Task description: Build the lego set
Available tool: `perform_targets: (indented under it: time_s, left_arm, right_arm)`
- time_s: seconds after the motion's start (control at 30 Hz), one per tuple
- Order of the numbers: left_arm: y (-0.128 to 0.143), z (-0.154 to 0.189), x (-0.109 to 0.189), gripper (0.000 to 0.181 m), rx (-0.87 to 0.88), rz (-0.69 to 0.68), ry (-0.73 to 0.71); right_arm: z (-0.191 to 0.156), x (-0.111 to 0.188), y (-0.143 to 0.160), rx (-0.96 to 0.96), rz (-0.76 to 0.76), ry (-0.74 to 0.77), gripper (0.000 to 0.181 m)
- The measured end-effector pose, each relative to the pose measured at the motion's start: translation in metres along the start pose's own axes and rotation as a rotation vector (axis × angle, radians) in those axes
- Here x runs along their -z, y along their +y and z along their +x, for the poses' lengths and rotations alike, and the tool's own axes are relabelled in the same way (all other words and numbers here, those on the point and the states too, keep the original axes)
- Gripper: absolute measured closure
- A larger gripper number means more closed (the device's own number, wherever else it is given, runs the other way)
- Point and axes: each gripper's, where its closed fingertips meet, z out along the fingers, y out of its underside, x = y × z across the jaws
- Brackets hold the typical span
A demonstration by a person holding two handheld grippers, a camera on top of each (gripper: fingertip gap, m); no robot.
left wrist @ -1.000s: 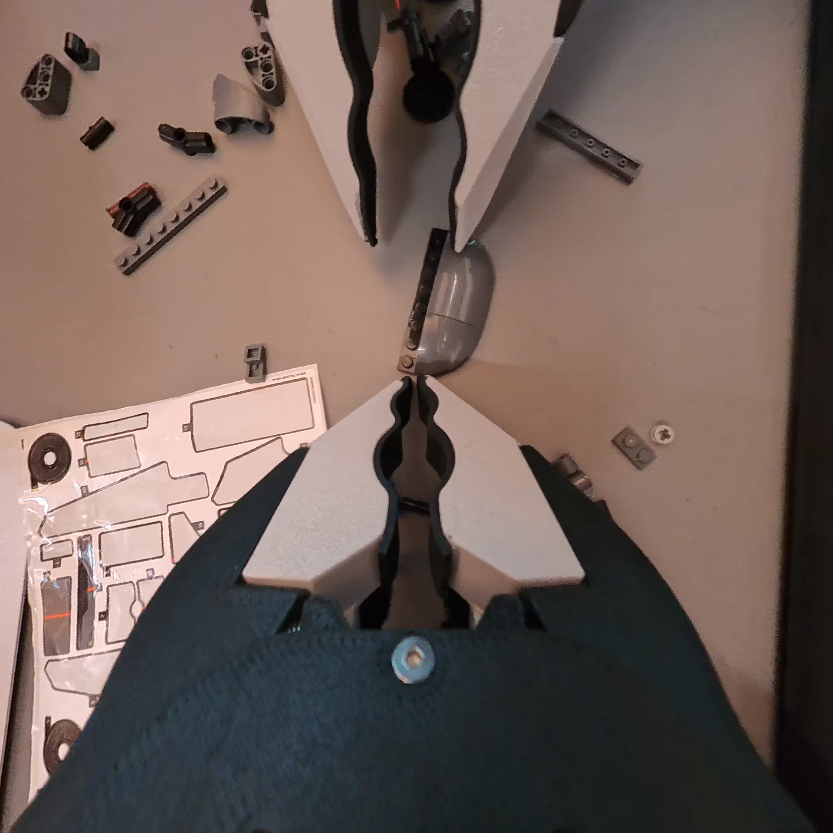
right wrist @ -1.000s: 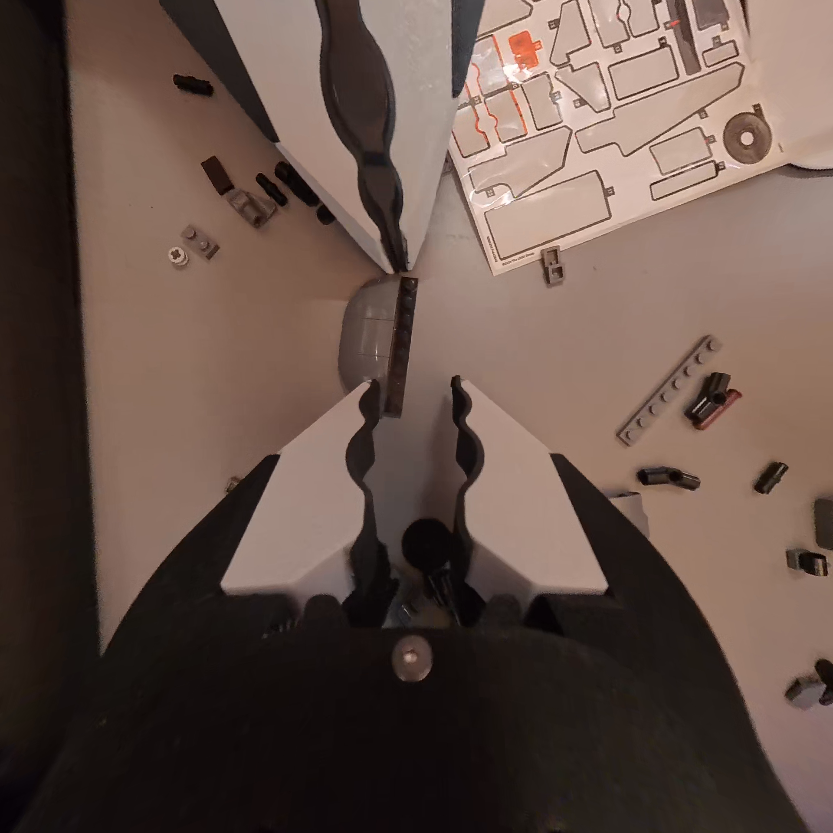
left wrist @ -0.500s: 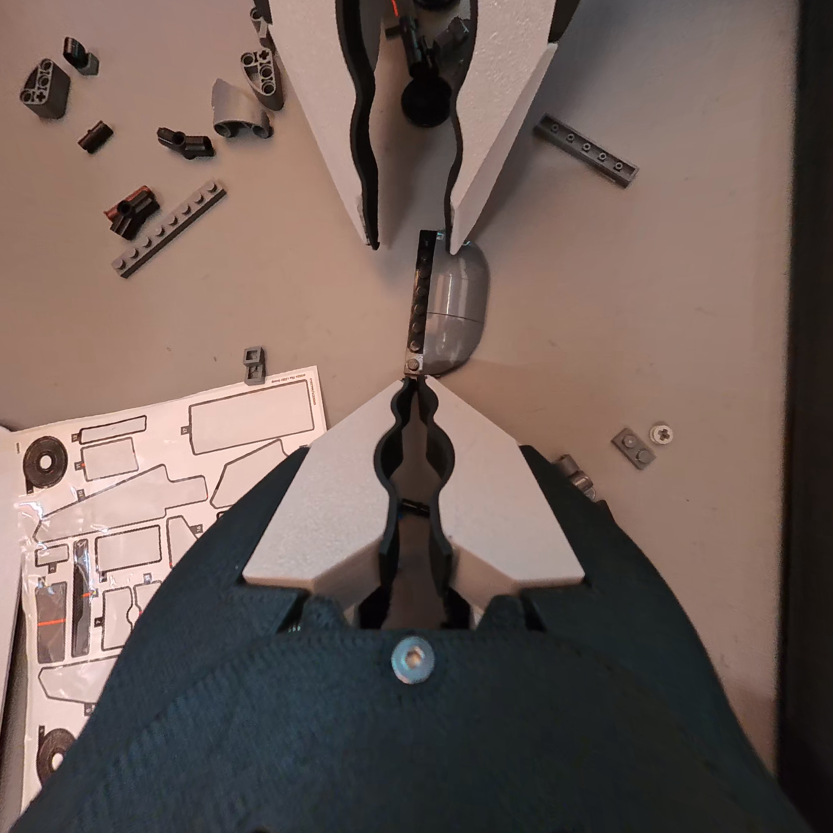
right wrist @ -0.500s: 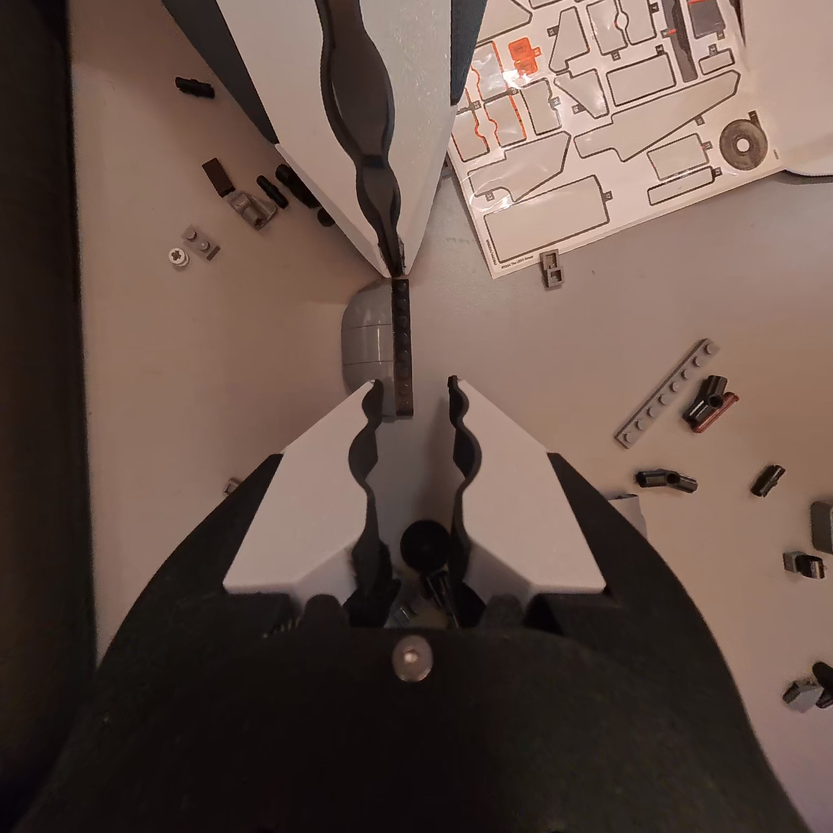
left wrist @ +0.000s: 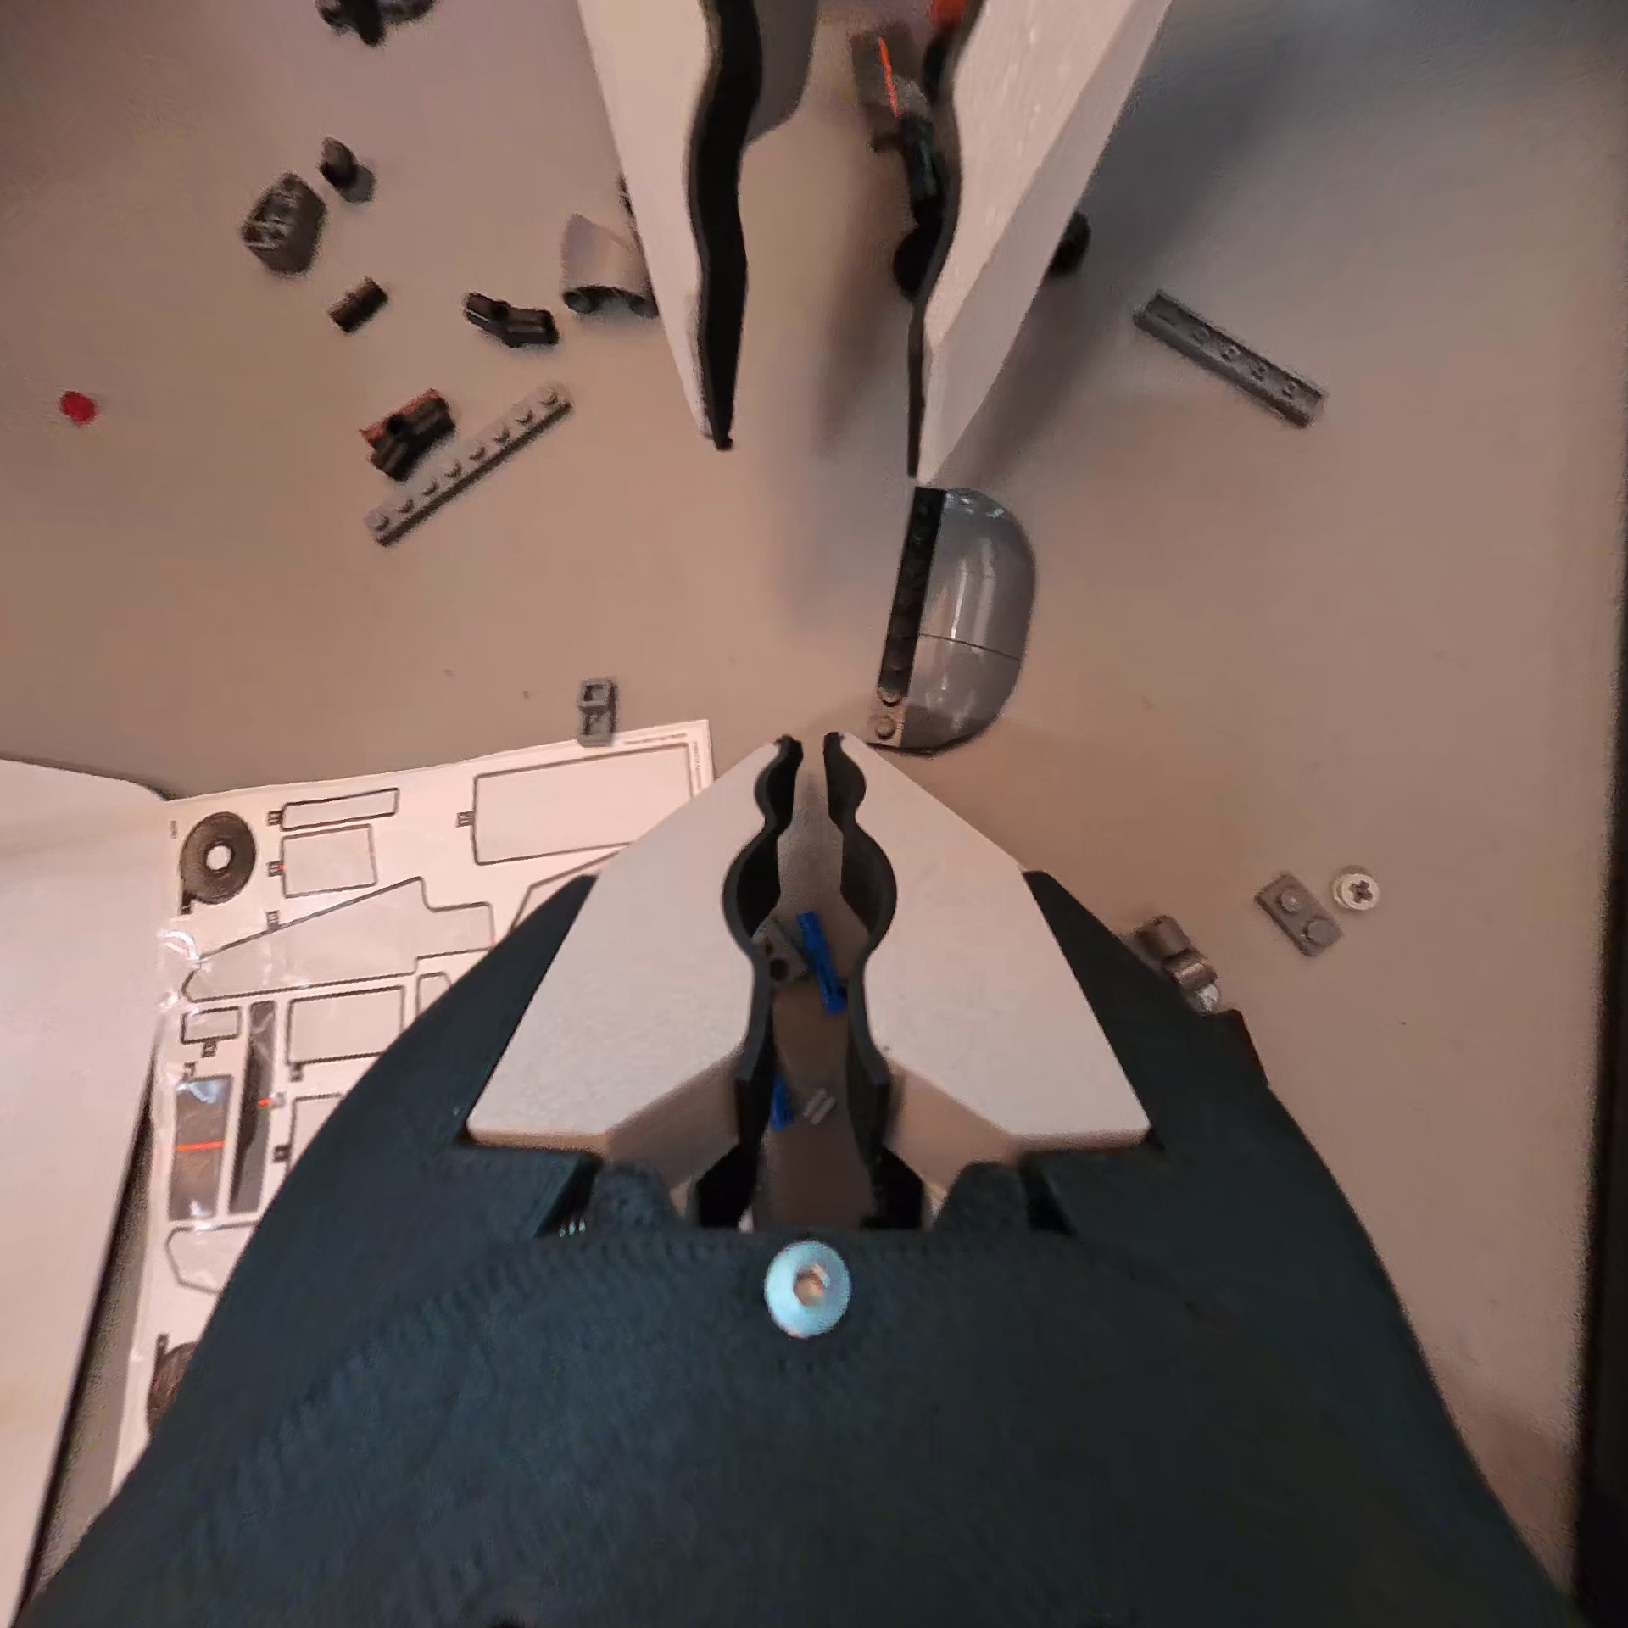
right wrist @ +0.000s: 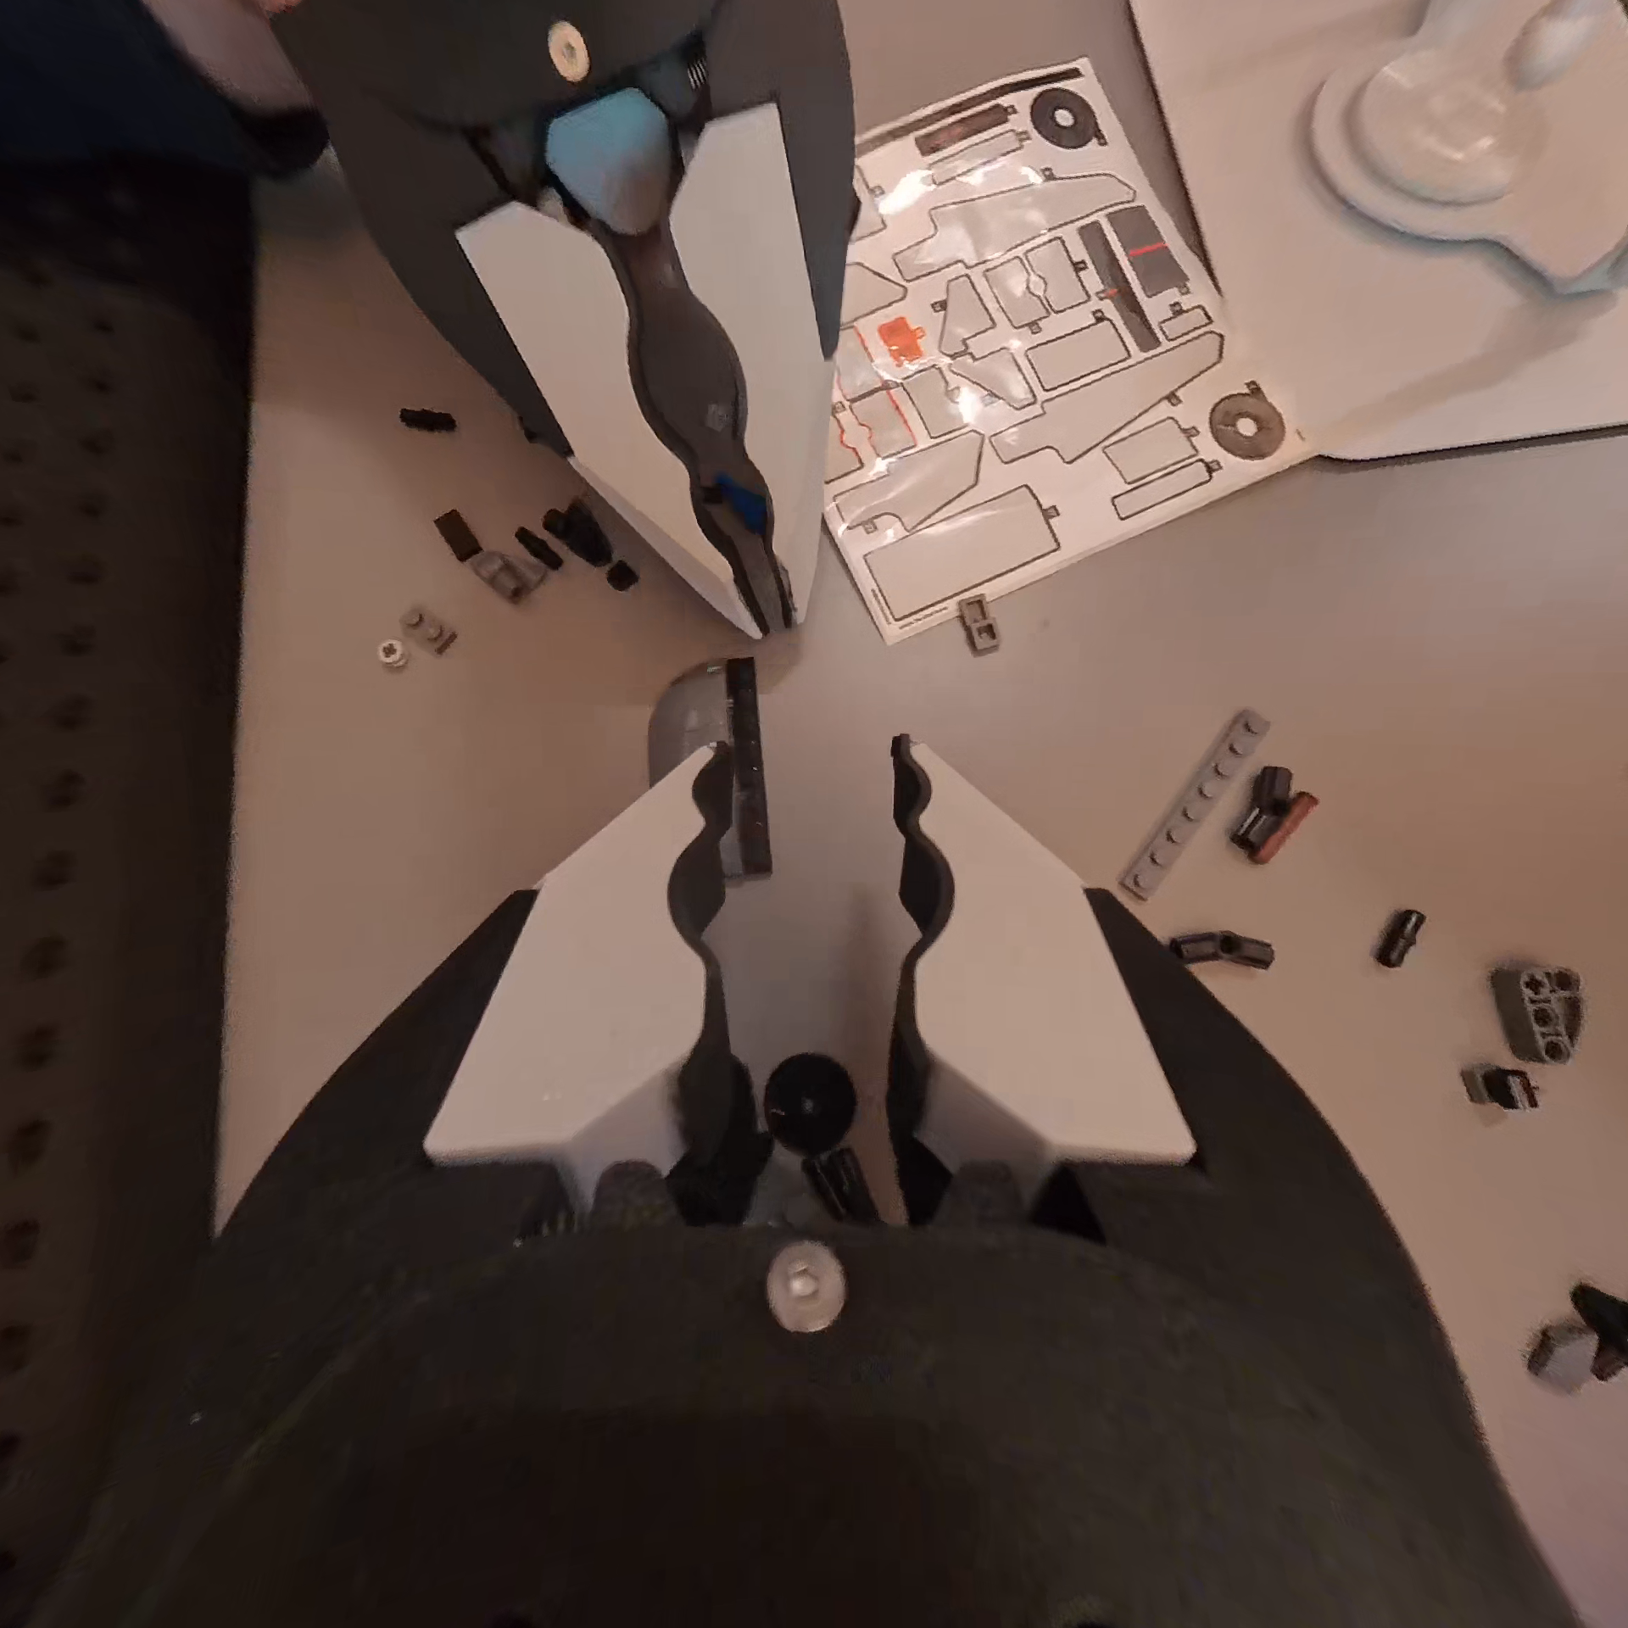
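You have just let go: your left gripper (left wrist: 811, 744) is barely parted, your right gripper (right wrist: 809, 749) spread, and the grey-and-black lego piece (left wrist: 956, 621) lies free on the table (left wrist: 1321, 617), needing regrasping.

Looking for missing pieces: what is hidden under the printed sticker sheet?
Nothing shows through the white sticker sheet; a small grey clip brick lies at its edge, not under it. Anything beneath stays covered.

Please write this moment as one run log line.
left gripper: nearly shut, empty | right gripper: open | grey-black lego piece: on table, between both | sticker sheet: untouched
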Motion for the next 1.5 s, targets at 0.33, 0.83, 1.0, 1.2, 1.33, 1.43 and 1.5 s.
perform_targets:
  time_s: [0.33, 0.83, 1.0, 1.2, 1.33, 1.43, 1.5]
  left_arm:
    - [-0.009, -0.029, 0.016, 0.176, 0.064, 0.094, -0.119]
    - [-0.015, -0.048, 0.022, 0.172, 0.058, 0.132, -0.235]
    - [-0.028, -0.078, 0.058, 0.172, -0.001, 0.247, -0.420]
    - [-0.065, -0.118, 0.110, 0.164, -0.076, 0.329, -0.645]
    - [-0.099, -0.155, 0.134, 0.157, -0.136, 0.286, -0.816]
    - [-0.101, -0.187, 0.128, 0.129, -0.131, 0.155, -0.848]
    - [-0.099, -0.203, 0.124, 0.128, -0.149, 0.094, -0.876]
  right_arm:
    - [0.011, -0.005, 0.010, 0.002, -0.036, 0.050, 0.150]
    - [0.016, -0.006, 0.010, 0.023, -0.043, 0.089, 0.151]
    - [0.020, -0.013, 0.017, 0.064, -0.091, 0.123, 0.151]
    - [0.023, -0.014, 0.018, 0.097, -0.101, 0.157, 0.149]
    - [0.026, -0.011, 0.014, 0.094, -0.073, 0.169, 0.150]
    - [0.026, -0.011, 0.014, 0.105, -0.080, 0.178, 0.150]
    - [0.026, -0.012, 0.014, 0.113, -0.087, 0.183, 0.150]
